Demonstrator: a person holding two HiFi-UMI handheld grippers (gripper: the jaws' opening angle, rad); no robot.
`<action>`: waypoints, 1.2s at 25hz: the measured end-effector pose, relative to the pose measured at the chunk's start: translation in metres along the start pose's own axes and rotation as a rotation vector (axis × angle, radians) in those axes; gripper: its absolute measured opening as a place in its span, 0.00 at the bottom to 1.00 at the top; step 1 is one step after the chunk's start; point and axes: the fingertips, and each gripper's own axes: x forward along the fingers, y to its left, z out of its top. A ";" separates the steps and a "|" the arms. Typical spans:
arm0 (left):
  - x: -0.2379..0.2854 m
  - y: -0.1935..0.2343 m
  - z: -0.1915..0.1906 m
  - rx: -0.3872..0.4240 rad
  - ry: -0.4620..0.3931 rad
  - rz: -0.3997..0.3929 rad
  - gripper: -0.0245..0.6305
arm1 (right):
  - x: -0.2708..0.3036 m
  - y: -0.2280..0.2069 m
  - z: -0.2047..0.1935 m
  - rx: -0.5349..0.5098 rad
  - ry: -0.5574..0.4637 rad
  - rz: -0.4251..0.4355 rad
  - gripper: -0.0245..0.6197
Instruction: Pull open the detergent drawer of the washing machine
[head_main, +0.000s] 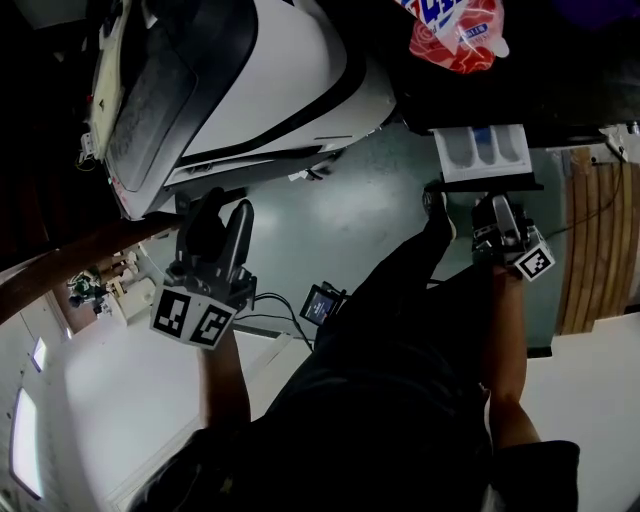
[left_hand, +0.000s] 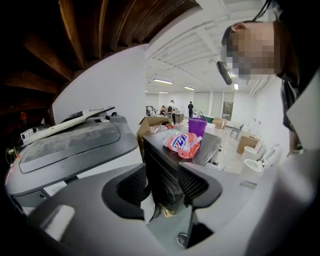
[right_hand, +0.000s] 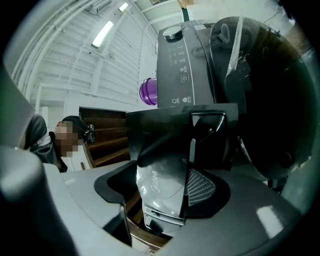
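Detergent drawer (head_main: 484, 150) stands pulled out of the dark washing machine (head_main: 560, 70), with both grippers empty
In the head view the drawer's white compartments lie bare. The right gripper (head_main: 497, 208) sits just beside its dark front panel, jaws apart and gripping nothing, and the right gripper view shows that panel ahead of the spread jaws. The left gripper (head_main: 228, 205) hangs well apart from the drawer, near a white machine (head_main: 270, 70), its jaws likewise released. A red-and-white pouch (head_main: 455, 30) rests on the dark machine's top

Three close views of washing machine (head_main: 565, 85)
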 end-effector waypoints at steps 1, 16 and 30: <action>0.004 -0.004 0.001 -0.001 0.000 -0.012 0.39 | -0.006 0.003 -0.001 0.002 0.000 -0.007 0.48; 0.034 -0.045 0.033 0.015 -0.052 -0.116 0.39 | -0.035 0.024 -0.009 -0.002 0.116 -0.057 0.49; -0.001 -0.037 0.060 -0.065 -0.193 -0.058 0.39 | -0.052 0.010 -0.022 -0.124 0.506 -0.431 0.53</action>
